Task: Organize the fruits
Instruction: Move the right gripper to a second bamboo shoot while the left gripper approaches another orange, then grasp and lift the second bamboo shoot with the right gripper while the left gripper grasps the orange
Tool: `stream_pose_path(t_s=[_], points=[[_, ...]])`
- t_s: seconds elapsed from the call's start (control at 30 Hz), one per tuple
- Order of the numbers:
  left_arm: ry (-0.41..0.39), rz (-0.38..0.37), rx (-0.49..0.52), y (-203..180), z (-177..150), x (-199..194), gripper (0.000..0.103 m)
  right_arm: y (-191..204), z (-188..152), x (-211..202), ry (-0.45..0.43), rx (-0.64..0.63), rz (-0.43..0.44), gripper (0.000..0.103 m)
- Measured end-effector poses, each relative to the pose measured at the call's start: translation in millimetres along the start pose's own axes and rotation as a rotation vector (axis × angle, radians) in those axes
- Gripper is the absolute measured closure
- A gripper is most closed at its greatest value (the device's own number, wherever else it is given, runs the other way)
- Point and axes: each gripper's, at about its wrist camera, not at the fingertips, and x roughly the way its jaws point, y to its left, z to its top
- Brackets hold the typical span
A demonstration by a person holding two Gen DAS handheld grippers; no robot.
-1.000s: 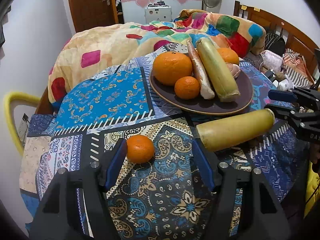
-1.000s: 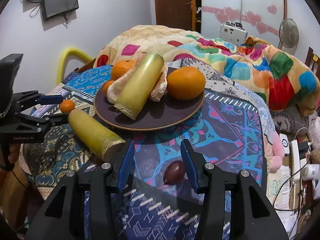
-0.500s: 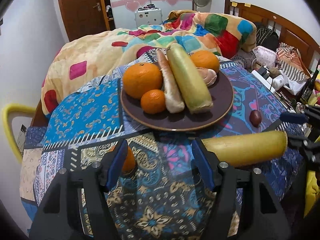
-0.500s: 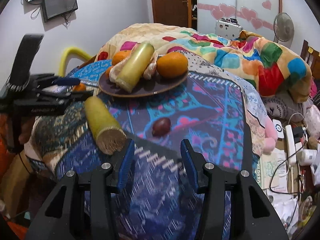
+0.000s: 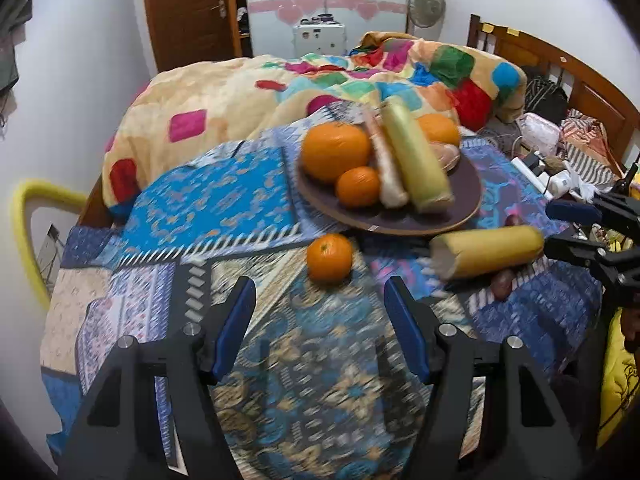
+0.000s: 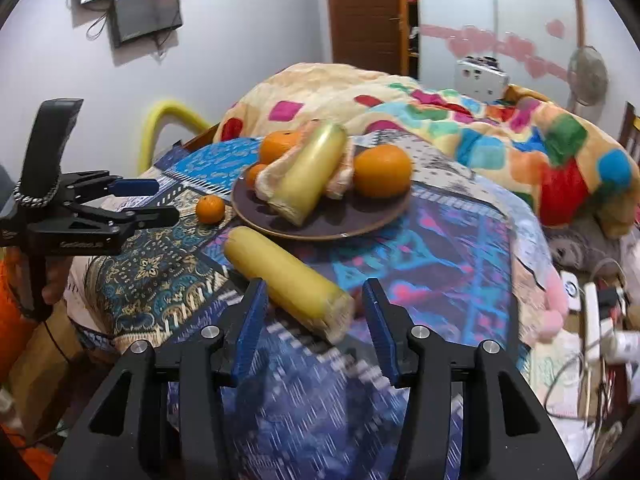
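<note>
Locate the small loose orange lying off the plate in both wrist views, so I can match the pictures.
Left wrist view: small loose orange sits centre frame on the patterned cloth, just in front of the plate's near rim.
Right wrist view: small loose orange sits left of centre, beside the plate's left rim.
Shared landmark: the dark plate of fruit.

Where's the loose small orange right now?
The small orange lies on the patterned cloth beside the plate's near rim, ahead of the left gripper.
</note>
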Motion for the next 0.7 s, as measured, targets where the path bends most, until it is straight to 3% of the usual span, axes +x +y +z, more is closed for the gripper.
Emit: stream_pose_path(t_s=[0.07, 0.27, 0.5, 0.7], points=[[0.016, 0.006, -0.012, 8.3, -5.0, 2.5, 0.037, 5.4, 3.9, 13.2, 0.018, -0.026, 0.012, 0.048], [0.034, -0.028, -0.058, 23.7, -17.3, 7.9, 0.037, 14.3, 13.4, 43.9, 0.081, -0.066, 0.046, 0.048], [0.05, -0.054, -0.051, 22.4, -23.4, 17.9, 0.037, 28.1, 12.8, 62.3, 0.136, -0.168, 0.026, 0.039], [0.046, -0.062, -0.048, 18.3, -21.9, 21.0, 0.037, 34.9, 12.4, 60.2, 0.139, -0.245, 0.009, 0.051]])
